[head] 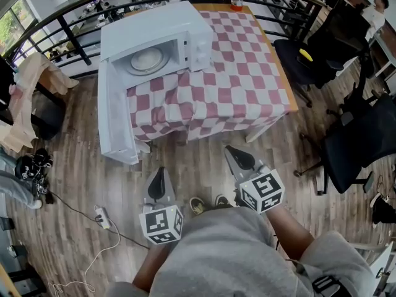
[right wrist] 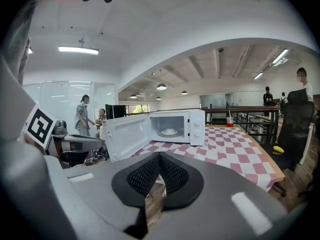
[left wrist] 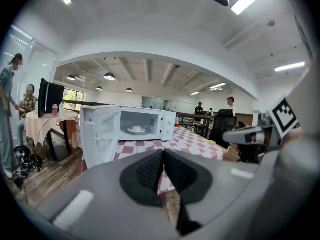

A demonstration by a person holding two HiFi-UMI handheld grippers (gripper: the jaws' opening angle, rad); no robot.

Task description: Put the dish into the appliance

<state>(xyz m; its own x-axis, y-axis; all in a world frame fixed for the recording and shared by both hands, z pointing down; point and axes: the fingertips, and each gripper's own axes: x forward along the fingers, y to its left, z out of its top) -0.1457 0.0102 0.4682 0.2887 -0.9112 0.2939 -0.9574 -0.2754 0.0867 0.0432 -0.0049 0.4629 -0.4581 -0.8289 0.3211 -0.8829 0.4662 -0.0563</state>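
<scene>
So, pretty much done here as far as I can tell. The dish [head: 146, 59] is sitting inside the microwave [head: 148, 26], flat on the bottom of the cavity and roughly in the middle, and nothing of mine is touching it. It looks pale and round with a low mound in the centre. I can't tell from here whether that's food or just its shape.

My left gripper [head: 159, 177] and right gripper [head: 237, 158] are both held back close to my body, over the wood floor [head: 204, 159], well short of the table [head: 213, 7]. The fingers on both are pressed together, pads meeting at the tips, with nothing between them on either side. So I'm carrying nothing.

The microwave sits at the left end of the table on the red-and-white checked cloth [head: 235, 85]. Its door [head: 114, 113] hangs wide open, swung out to my left past the table edge.

What's left? The task only says get the dish in, and that part reads as finished to me. If anything remains, it'd be shutting the door. I'd guess that's a job for the left gripper, since the door is on that side. A push on its outer face with closed fingers should do it, as long as I don't shove the whole unit along the cloth.
</scene>
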